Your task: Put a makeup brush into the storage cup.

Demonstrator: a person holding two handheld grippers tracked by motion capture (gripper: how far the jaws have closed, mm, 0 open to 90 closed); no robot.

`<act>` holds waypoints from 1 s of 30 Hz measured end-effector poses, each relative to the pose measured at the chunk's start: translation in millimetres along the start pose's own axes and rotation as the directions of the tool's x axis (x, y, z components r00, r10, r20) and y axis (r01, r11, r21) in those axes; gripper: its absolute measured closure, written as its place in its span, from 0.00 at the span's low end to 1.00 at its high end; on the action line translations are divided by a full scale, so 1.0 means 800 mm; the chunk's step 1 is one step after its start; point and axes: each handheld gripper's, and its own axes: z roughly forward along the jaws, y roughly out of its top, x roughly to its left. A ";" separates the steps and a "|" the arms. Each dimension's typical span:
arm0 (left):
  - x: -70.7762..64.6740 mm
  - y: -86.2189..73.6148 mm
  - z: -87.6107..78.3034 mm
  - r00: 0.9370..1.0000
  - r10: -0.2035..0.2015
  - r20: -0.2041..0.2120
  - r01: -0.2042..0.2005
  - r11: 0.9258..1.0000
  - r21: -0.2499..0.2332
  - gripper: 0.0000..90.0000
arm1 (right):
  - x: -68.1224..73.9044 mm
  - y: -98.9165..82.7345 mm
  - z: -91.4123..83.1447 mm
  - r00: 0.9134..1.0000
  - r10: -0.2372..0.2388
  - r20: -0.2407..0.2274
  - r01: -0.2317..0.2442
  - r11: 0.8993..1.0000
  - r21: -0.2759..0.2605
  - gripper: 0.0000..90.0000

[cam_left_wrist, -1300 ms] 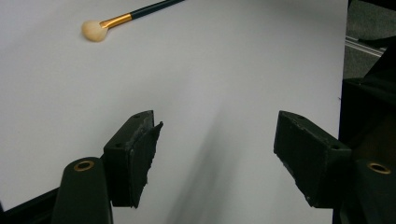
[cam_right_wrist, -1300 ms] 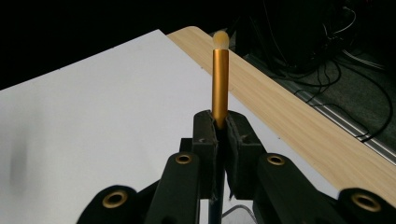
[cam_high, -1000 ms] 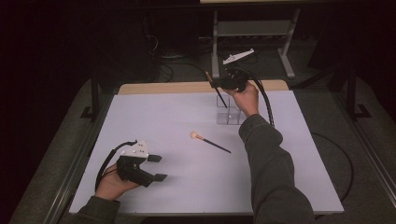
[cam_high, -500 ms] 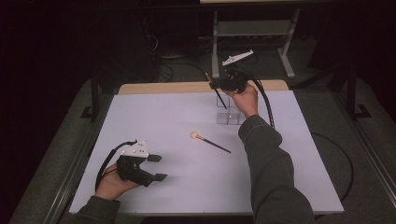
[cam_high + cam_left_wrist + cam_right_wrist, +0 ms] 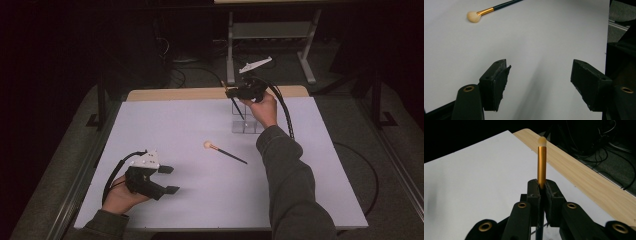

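Observation:
My right gripper (image 5: 231,93) is at the far side of the white mat, shut on a small brush (image 5: 541,162) with a gold ferrule and pale tip. The brush's dark handle (image 5: 238,109) slants down into a clear holder (image 5: 246,124) just below the gripper. A second makeup brush (image 5: 224,151) with a cream head, gold ferrule and dark handle lies flat on the mat's middle; the left gripper view has it at top left (image 5: 489,10). My left gripper (image 5: 170,180) rests at the near left of the mat, open, with nothing between its pads (image 5: 501,83).
The white mat (image 5: 170,130) covers a wooden table whose bare strip (image 5: 180,93) shows along the far edge. Behind the table stand a metal frame (image 5: 270,32) and loose cables on the dark floor. A black cable (image 5: 285,112) trails from the right gripper.

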 end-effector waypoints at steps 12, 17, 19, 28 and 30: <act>0.002 -0.002 0.000 1.000 -0.008 -0.002 0.008 1.000 0.004 0.32 | -0.001 -0.008 0.000 1.000 0.008 0.002 -0.008 1.000 0.007 0.91; 0.002 -0.001 0.001 1.000 -0.005 -0.002 0.005 1.000 0.006 0.32 | -0.001 -0.013 0.000 1.000 0.006 0.001 -0.006 1.000 0.004 0.91; 0.001 -0.001 0.001 1.000 -0.009 -0.001 0.009 1.000 0.007 0.32 | -0.001 -0.014 0.000 1.000 0.004 0.001 -0.004 1.000 0.004 0.91; 0.002 -0.001 0.001 1.000 0.005 -0.002 -0.005 1.000 0.008 0.32 | -0.001 -0.021 -0.002 1.000 0.014 0.005 -0.014 1.000 0.007 0.91; 0.002 -0.001 0.002 1.000 0.001 -0.001 -0.001 1.000 0.009 0.32 | -0.002 -0.022 -0.002 1.000 0.013 0.002 -0.013 1.000 0.009 0.91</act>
